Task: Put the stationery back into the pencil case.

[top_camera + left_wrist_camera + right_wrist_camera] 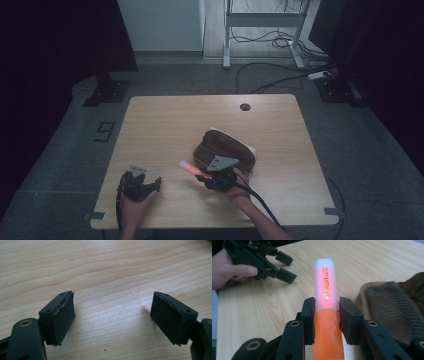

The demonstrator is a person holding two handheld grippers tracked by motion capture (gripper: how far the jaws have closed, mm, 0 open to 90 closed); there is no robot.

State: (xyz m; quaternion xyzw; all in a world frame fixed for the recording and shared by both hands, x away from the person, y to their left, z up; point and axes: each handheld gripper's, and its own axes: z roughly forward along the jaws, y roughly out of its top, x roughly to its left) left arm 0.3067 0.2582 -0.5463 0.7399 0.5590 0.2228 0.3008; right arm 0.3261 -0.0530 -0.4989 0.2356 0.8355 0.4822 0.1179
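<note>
Dim floor and trailing cables surround the pale wooden table (pixel 165 130) where we work, with a brown pencil case (pixel 225 147) lying near its middle. Our right gripper (pixel 326 308) has its jaws pressed onto an orange highlighter (pixel 327 302), pinching it where the clear cap meets the orange barrel, so the pen sticks straight out ahead of the jaws and can be steered by its tip. From above, the highlighter (pixel 191 169) hangs just left of the case, near its open end, which suggests we are either carrying it toward the mesh-lined opening (pixel 392 305) or drawing it clear. Our left gripper (pixel 112 315) waits well apart at the table's near left corner, jaws spread wide over bare wood and holding nothing, likely kept free to steady the case when needed
</note>
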